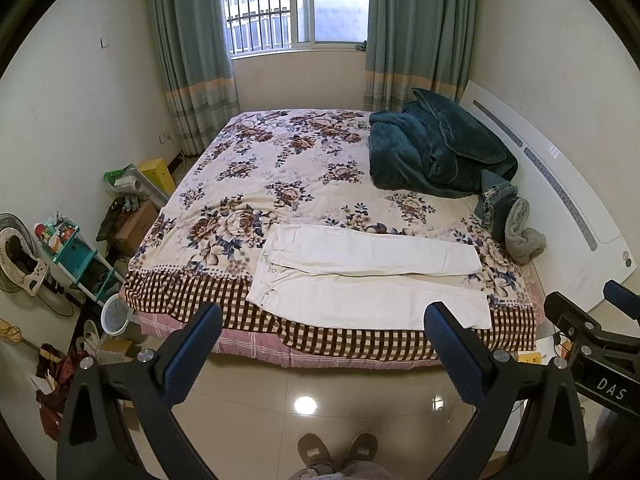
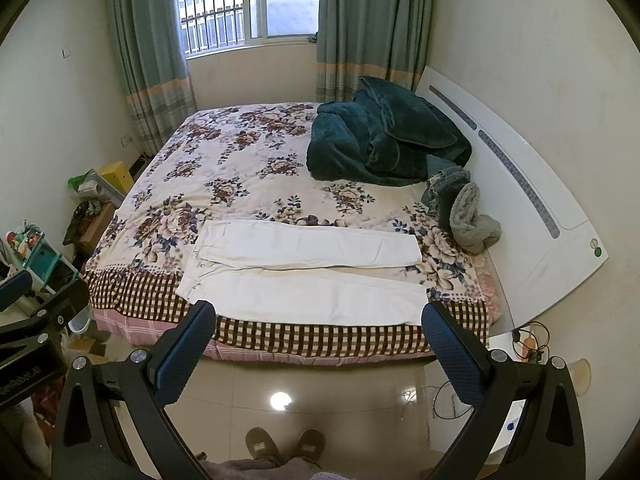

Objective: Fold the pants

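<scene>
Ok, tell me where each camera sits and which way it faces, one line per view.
Left wrist: on the left gripper, above the floor, facing the bed; its open jaws, the right gripper and slippered feet show.
Right wrist: on the right gripper, facing the bed; open jaws, the left gripper and feet show.
Shared: white pants flat at the near bed edge, teal blanket, window.

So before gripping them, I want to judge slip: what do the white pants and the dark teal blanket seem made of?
White pants: looks like matte woven cotton or denim; lies flat with crisp edges and a metal button. Dark teal blanket: probably plush fleece; thick, soft, slightly shiny folds.
</scene>
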Demonstrator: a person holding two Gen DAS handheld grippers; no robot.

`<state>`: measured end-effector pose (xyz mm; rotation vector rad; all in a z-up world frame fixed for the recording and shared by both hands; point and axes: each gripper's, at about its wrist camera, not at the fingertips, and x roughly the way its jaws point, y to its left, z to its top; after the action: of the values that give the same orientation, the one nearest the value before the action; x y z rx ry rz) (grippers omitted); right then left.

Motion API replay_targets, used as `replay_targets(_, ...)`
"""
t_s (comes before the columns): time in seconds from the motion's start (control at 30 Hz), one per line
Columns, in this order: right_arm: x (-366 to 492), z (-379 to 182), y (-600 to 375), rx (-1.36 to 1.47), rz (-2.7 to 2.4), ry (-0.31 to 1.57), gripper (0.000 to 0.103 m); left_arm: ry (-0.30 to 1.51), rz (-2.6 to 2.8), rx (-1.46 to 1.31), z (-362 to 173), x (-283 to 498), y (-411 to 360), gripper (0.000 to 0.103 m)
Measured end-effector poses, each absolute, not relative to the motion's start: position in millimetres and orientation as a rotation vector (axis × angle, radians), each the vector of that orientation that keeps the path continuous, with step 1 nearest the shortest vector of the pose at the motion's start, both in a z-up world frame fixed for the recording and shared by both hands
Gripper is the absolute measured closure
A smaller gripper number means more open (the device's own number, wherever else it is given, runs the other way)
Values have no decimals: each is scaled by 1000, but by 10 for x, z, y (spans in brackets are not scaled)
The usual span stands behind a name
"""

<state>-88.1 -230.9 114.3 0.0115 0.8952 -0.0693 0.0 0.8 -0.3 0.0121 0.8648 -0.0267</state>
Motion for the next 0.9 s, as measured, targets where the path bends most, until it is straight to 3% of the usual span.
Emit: replay_targets(0.9,-845,1220,-2251,17,-68,888,0,859,-26,17,57,104,-41,0)
